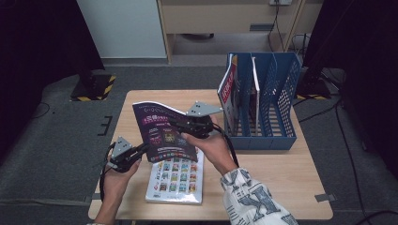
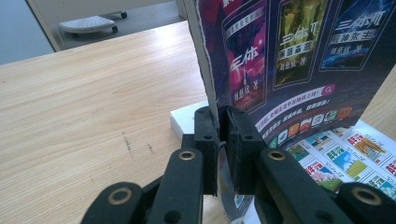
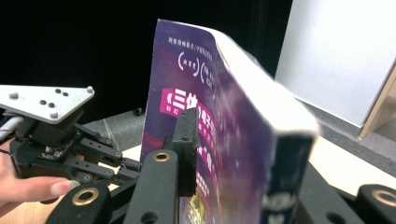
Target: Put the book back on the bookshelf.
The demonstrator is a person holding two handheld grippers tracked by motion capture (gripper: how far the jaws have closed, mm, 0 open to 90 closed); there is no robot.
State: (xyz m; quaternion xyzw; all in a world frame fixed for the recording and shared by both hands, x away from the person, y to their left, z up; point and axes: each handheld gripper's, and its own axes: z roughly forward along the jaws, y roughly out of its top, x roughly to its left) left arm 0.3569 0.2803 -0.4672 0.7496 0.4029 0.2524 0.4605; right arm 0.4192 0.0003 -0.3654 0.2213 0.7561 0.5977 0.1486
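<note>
I am working at the wooden desk (image 1: 281,187), and the biggest thing on it is the blue file rack (image 1: 277,101) standing at the far right edge, with two magazines (image 1: 230,91) already upright in its left slots. It is sitting just beyond my right hand, so its near left corner is crowding the space beside the book I am holding.

That purple book (image 1: 162,131) is hanging in the air over the middle of the desk, tilted, cover facing me. Under it, near the front edge, a second book with a white cover of small pictures (image 1: 176,180) is lying flat, partly hidden by the purple one.

My left gripper (image 1: 141,151) is clamping the purple book's lower left corner; in the left gripper view (image 2: 218,135) the jaws are pressing tight on the cover's edge. My right gripper (image 1: 180,125) is straddling the book's right side. In the right gripper view (image 3: 233,154) one jaw is lying against the cover, the other is hidden behind the spine, and I cannot tell whether they are still pinching.
</note>
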